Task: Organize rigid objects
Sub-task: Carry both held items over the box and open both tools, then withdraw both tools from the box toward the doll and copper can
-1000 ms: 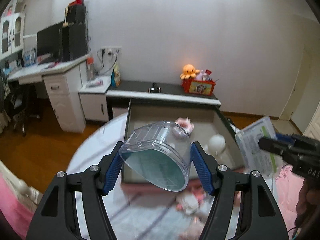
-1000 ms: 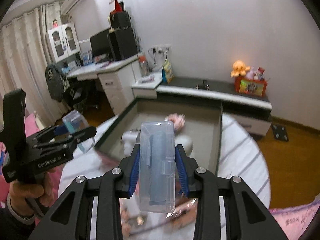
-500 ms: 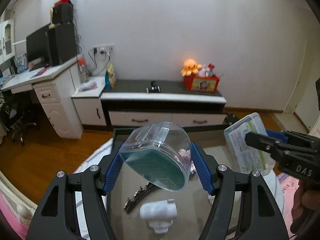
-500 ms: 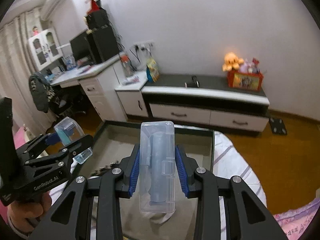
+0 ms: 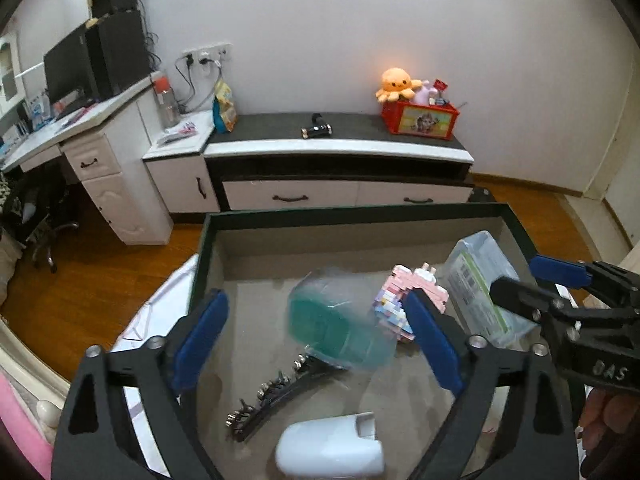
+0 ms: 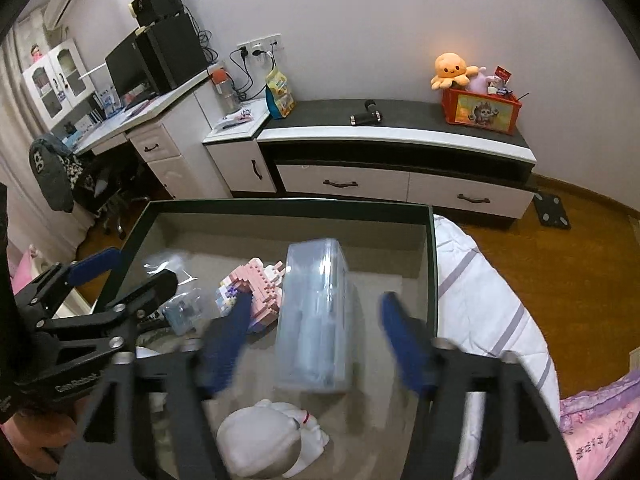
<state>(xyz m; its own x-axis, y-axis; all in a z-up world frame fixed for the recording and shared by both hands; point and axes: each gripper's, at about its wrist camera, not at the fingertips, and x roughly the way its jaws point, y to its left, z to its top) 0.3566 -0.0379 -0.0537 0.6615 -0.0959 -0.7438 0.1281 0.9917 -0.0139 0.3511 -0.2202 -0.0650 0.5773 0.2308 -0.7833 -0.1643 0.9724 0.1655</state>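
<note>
I am spreading both jaws, dropping the clear teal-based tub and clear oblong case inside the dark-rimmed tray; I should lift straight away.

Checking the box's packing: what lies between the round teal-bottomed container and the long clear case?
The pink brick toy lies between the teal-bottomed container and the clear case, in the left wrist view.

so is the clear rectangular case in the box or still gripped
In the box: the clear case lies loose between the right tongs, which just opened.
</note>
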